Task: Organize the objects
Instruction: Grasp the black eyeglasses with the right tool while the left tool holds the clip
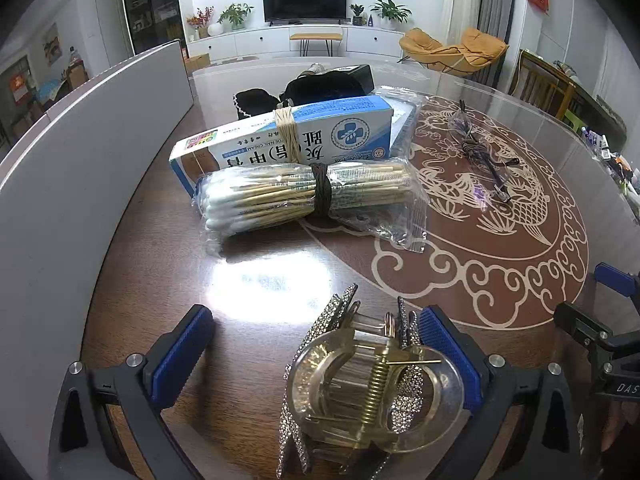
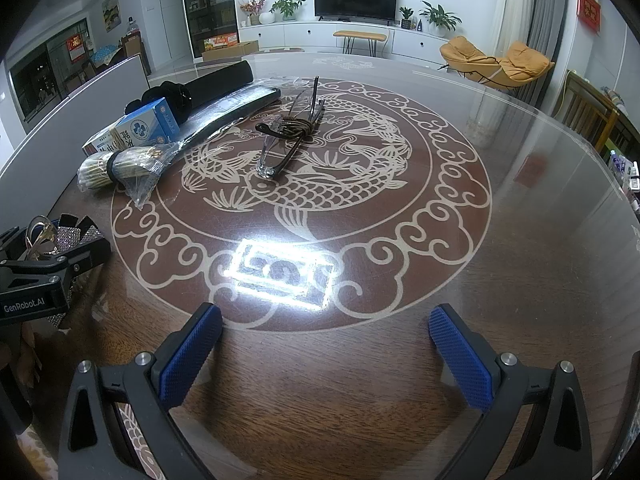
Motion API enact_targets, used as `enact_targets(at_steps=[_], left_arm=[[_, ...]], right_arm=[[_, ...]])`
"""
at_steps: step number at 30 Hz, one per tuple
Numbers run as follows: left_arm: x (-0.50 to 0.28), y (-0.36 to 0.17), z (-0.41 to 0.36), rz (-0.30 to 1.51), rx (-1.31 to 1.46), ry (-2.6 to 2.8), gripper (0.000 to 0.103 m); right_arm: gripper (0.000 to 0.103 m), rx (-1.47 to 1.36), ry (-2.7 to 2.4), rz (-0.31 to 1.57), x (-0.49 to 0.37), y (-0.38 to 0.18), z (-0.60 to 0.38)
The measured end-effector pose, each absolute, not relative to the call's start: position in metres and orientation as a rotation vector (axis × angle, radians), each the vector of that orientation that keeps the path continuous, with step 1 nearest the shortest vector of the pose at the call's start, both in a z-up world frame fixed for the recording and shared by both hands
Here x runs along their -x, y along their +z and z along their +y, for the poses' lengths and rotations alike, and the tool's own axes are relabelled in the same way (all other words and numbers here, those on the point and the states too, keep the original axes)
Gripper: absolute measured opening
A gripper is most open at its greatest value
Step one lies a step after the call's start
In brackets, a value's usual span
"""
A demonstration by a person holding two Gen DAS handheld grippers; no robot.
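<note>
A clear hair claw with rhinestone clips lies on the table between the fingers of my left gripper, against the right pad; the jaws stand wide apart. The clips also show in the right wrist view. Ahead lie a bag of cotton swabs tied with a dark band and a blue-white cream box with a rubber band. Bundled glasses lie on the fish pattern. My right gripper is open and empty over the table.
Black items and a long black case lie behind the box. A grey panel runs along the table's left side. The round glass-topped table has small bottles at its far right edge.
</note>
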State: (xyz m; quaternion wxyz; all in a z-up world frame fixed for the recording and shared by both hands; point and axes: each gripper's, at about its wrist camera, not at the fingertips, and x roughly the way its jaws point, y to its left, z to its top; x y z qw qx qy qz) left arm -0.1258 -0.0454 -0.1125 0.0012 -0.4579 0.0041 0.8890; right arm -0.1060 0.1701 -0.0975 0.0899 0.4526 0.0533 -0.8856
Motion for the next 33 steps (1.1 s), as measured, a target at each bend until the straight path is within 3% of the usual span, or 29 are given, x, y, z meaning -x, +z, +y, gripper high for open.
enact_targets(at_steps=[4, 7, 11, 18, 20, 21, 22, 33], left_arm=[[0.126, -0.113, -0.045, 0.013, 1.437, 2.791, 0.103], [0.126, -0.113, -0.046, 0.012, 1.437, 2.792, 0.103], [0.125, -0.113, -0.045, 0.013, 1.437, 2.792, 0.103], [0.125, -0.114, -0.045, 0.013, 1.437, 2.792, 0.103], [0.125, -0.114, -0.045, 0.013, 1.437, 2.793, 0.103], [0.125, -0.114, -0.045, 0.013, 1.437, 2.793, 0.103], [0.125, -0.114, -0.046, 0.013, 1.437, 2.793, 0.103], [0.125, -0.114, -0.046, 0.012, 1.436, 2.793, 0.103]], right_arm=[[0.103, -1.388, -2.600, 0.155, 0.117, -0.096, 0.171], [0.103, -1.373, -2.610, 0.026, 0.143, -0.080, 0.172], [0.102, -1.398, -2.592, 0.080, 0.205, -0.068, 0.139], [0.066, -1.470, -2.587, 0.167, 0.259, -0.091, 0.097], [0.051, -1.458, -2.605, 0.152, 0.259, -0.092, 0.098], [0.036, -1.447, -2.614, 0.145, 0.257, -0.092, 0.101], [0.032, -1.440, -2.620, 0.138, 0.254, -0.093, 0.104], [0.032, -1.310, -2.545, 0.187, 0.121, -0.099, 0.159]])
